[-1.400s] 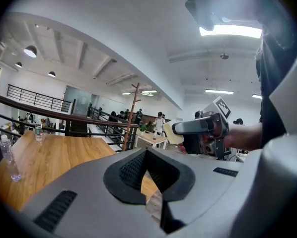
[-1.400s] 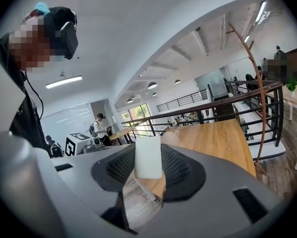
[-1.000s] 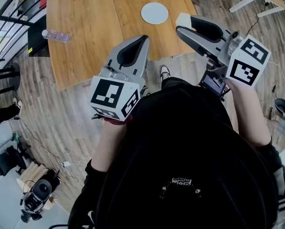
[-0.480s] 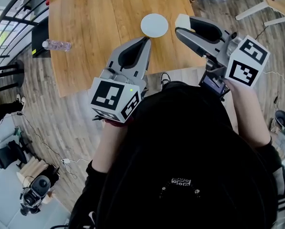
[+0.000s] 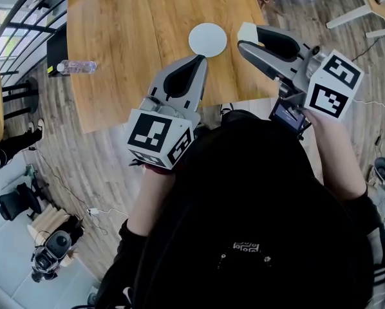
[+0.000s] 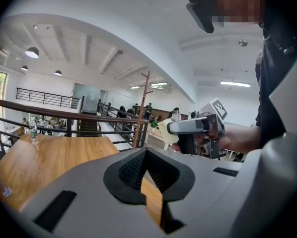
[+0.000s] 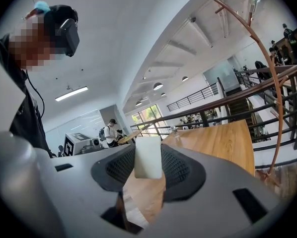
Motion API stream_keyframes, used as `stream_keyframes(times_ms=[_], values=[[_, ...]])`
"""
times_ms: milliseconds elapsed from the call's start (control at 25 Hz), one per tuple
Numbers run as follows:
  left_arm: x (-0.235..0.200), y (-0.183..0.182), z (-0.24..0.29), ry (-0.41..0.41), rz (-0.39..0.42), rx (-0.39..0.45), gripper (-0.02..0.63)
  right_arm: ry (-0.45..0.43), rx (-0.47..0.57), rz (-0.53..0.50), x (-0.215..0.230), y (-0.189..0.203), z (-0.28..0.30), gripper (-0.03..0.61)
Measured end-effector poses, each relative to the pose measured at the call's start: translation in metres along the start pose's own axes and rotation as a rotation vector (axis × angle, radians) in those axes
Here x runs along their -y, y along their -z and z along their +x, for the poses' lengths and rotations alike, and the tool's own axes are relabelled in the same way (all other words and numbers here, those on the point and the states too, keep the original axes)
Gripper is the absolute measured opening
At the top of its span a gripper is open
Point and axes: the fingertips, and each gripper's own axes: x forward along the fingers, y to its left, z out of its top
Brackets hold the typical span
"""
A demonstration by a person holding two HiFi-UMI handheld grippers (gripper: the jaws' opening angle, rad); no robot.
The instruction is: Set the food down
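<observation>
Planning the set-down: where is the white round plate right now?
Head view: the white round plate lies on the wooden table, just left of the pale rectangular food block in the right gripper.

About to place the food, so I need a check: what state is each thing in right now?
Left gripper: shut, nothing in it.
Right gripper: shut on the food block.
Food block: clamped between the jaws, not yet set down.
Plate: empty, flat on the table.
Bottle: lying on its side on the table.
</observation>
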Motion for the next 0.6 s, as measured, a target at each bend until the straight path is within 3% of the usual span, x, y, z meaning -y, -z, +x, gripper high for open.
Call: stream_keyframes(times_ms=[320, 600], values=[[0.005, 0.008, 0.007, 0.060, -0.016, -0.024, -0.002, 0.049, 0.000, 0.056, 0.010, 0.008, -0.002, 0.172], [-0.008, -0.025, 0.016, 0.154, 0.043, 0.029, -0.002, 0.128, 0.056, 0.023, 0.000, -0.018, -0.002, 0.172]])
